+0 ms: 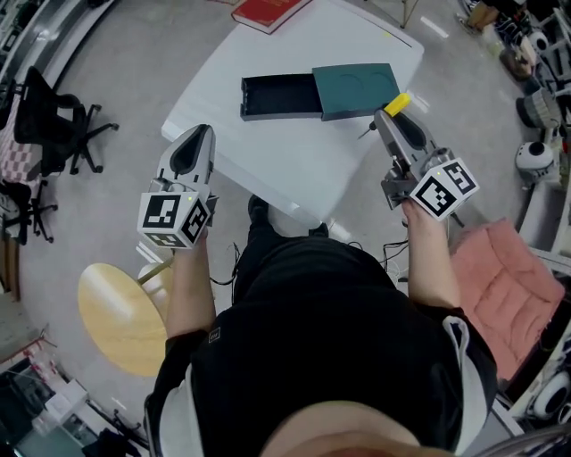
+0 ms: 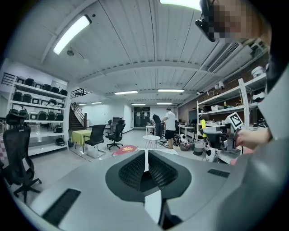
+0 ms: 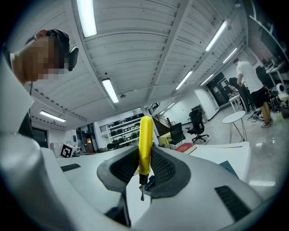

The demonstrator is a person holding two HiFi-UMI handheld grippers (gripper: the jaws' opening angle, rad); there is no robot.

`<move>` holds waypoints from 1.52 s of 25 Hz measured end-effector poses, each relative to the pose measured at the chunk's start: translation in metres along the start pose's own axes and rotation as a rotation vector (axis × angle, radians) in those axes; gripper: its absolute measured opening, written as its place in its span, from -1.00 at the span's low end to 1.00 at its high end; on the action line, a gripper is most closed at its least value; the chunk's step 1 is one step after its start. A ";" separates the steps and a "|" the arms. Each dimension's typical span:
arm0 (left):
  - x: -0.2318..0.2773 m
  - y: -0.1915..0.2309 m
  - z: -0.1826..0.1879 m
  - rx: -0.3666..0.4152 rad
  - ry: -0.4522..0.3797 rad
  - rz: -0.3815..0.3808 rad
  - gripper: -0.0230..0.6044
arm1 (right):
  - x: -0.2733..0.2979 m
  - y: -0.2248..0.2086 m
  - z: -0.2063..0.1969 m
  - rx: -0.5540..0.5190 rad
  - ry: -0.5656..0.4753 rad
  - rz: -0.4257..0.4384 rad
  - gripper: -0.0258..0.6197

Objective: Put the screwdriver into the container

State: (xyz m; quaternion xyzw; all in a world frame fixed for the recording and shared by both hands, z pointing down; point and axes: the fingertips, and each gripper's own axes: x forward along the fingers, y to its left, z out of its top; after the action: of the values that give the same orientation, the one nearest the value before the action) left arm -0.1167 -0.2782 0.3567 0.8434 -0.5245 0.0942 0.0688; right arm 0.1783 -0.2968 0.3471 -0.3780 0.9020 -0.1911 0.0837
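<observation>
A black open container [image 1: 278,96] lies on the white table [image 1: 294,170], with its dark teal lid [image 1: 357,89] touching its right end. My right gripper [image 1: 385,114] hovers over the table's right edge, just below the lid, shut on the screwdriver [image 1: 397,103]. In the right gripper view the yellow handle [image 3: 145,144] stands upright between the jaws of this gripper [image 3: 144,155], metal tip pointing down. My left gripper [image 1: 203,132] hangs off the table's left edge, well away from the container. Its jaws [image 2: 145,155] are shut with nothing between them.
A red book [image 1: 268,11] lies at the table's far edge. A black office chair [image 1: 53,125] stands at far left, a round wooden stool [image 1: 120,317] by my left arm, a pink cushioned seat [image 1: 508,290] to my right.
</observation>
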 end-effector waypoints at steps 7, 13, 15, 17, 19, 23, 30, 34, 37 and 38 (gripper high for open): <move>0.040 0.069 0.005 0.047 -0.009 -0.122 -0.82 | 0.054 0.016 0.003 -0.033 -0.036 -0.131 -0.63; 0.069 0.112 0.013 0.060 -0.020 -0.243 -0.82 | 0.095 0.036 0.002 -0.045 -0.066 -0.224 -0.63; 0.076 0.122 0.013 0.063 -0.021 -0.279 -0.82 | 0.102 0.042 -0.001 -0.050 -0.070 -0.257 -0.63; 0.083 0.129 0.013 0.065 -0.021 -0.318 -0.82 | 0.106 0.045 -0.004 -0.055 -0.074 -0.295 -0.63; 0.089 0.133 0.012 0.066 -0.019 -0.354 -0.82 | 0.110 0.047 -0.008 -0.056 -0.076 -0.328 -0.63; 0.093 0.133 0.010 0.076 -0.019 -0.412 -0.82 | 0.113 0.051 -0.019 -0.065 -0.065 -0.373 -0.63; 0.098 0.147 0.003 0.073 -0.015 -0.440 -0.82 | 0.133 0.052 -0.037 -0.098 0.000 -0.413 -0.63; 0.105 0.133 0.000 0.067 -0.009 -0.451 -0.82 | 0.133 0.042 -0.041 -0.122 0.068 -0.424 -0.63; 0.110 0.122 -0.001 0.073 -0.001 -0.451 -0.82 | 0.138 0.031 -0.045 -0.140 0.111 -0.398 -0.63; 0.112 0.120 -0.001 0.074 0.003 -0.446 -0.82 | 0.141 0.027 -0.047 -0.144 0.124 -0.386 -0.63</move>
State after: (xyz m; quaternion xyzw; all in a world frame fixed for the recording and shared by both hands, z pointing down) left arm -0.1758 -0.4284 0.3858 0.9403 -0.3209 0.0972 0.0577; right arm 0.0482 -0.3675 0.3778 -0.5362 0.8276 -0.1618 -0.0375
